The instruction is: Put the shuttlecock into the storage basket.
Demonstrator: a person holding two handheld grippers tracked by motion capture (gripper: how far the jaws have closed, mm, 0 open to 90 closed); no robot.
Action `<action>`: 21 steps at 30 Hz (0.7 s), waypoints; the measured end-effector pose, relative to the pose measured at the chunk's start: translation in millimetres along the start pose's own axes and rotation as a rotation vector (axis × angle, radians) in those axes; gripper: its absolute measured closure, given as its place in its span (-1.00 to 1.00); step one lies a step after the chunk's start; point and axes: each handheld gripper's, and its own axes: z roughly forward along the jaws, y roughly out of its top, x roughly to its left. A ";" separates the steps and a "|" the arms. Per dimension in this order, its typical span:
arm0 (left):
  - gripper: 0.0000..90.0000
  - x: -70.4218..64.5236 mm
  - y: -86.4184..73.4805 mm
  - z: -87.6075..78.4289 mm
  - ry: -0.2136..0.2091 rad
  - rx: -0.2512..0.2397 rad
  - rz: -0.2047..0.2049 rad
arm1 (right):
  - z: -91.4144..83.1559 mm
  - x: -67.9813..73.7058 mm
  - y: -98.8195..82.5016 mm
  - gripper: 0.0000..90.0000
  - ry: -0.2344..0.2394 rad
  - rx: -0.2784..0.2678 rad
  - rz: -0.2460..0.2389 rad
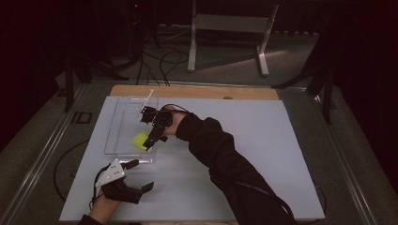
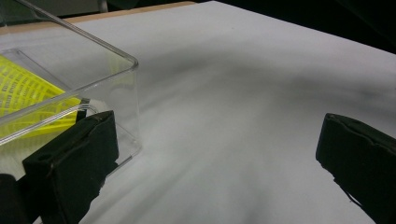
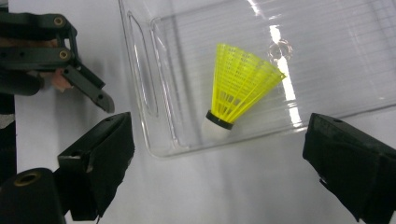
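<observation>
A yellow shuttlecock [image 1: 140, 139] with a white cork lies on its side in a clear plastic tray [image 1: 117, 136], near the tray's near right corner. My right gripper [image 1: 146, 129] hangs open just above it. In the right gripper view the shuttlecock [image 3: 238, 88] lies between and beyond the spread jaws of the right gripper [image 3: 219, 158], cork towards me. My left gripper [image 1: 141, 175] rests open on the white board in front of the tray. In the left gripper view, the left gripper [image 2: 215, 154] has its left jaw beside the tray's corner [image 2: 128, 88], and the shuttlecock [image 2: 23, 88] shows through the wall.
The tray stands on a white board [image 1: 244, 136] over a wooden table [image 1: 197, 92]. A thin white stick [image 1: 146, 101] leans at the tray's far right rim. Beyond the table are a metal stand [image 1: 230, 28] and cables on the floor. The left gripper [image 3: 70, 70] appears beside the tray.
</observation>
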 end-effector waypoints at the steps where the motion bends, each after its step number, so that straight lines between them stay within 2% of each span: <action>1: -0.99 0.0 -0.1 0.1 0.001 0.001 0.000 | -1.1 -0.4 -1.0 -0.80 0.002 -0.001 0.001; 13: -0.99 0.4 -0.1 0.2 0.006 0.003 -0.002 | -13.4 -4.6 -17.7 -0.80 -0.012 0.003 0.019; 21: -0.99 0.6 -0.7 -0.5 0.011 0.003 -0.006 | -21.0 -7.4 -36.5 -0.82 -0.029 0.001 0.026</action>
